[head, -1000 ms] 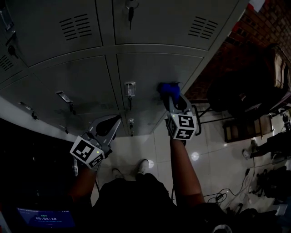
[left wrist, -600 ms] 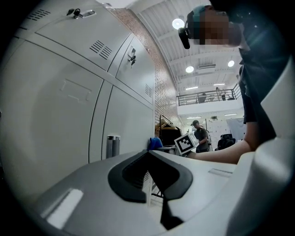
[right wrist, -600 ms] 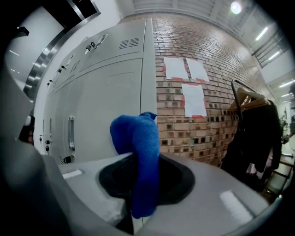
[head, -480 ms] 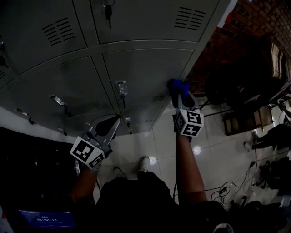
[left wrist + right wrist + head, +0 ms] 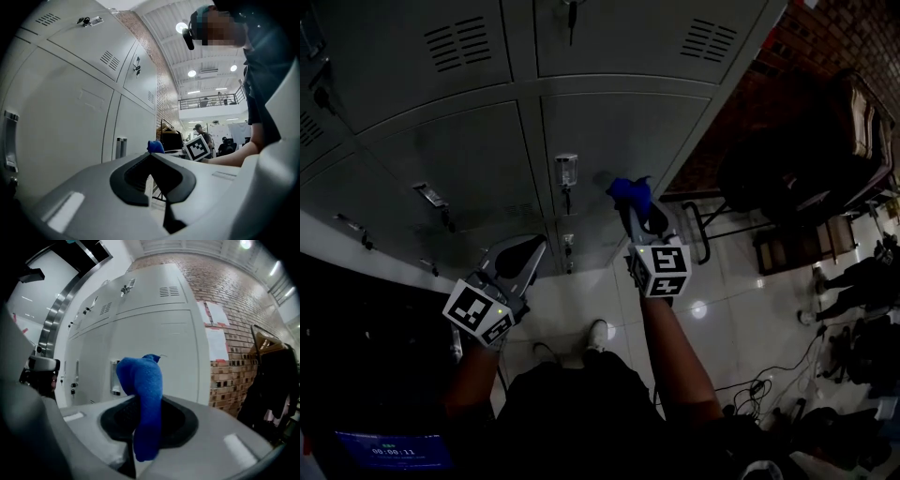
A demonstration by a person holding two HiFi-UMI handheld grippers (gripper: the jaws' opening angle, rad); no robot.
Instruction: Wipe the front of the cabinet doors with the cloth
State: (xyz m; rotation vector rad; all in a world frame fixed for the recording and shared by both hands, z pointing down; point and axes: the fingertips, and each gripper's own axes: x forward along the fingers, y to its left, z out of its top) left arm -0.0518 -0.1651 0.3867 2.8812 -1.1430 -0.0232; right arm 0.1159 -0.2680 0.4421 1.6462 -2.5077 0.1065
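I am pinching the blue cloth (image 5: 627, 190) in the right gripper (image 5: 630, 208), pressing it against the cabinet door (image 5: 619, 131) near its bottom edge. I am holding the left gripper (image 5: 528, 251), jaws pressed together and empty, near the adjoining door's bottom edge.

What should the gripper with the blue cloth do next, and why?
Probably press the blue cloth on the lower door and sweep it sideways. The right hand-held gripper is shut on it at mid-door, beside the latch, with door front spread on both sides.
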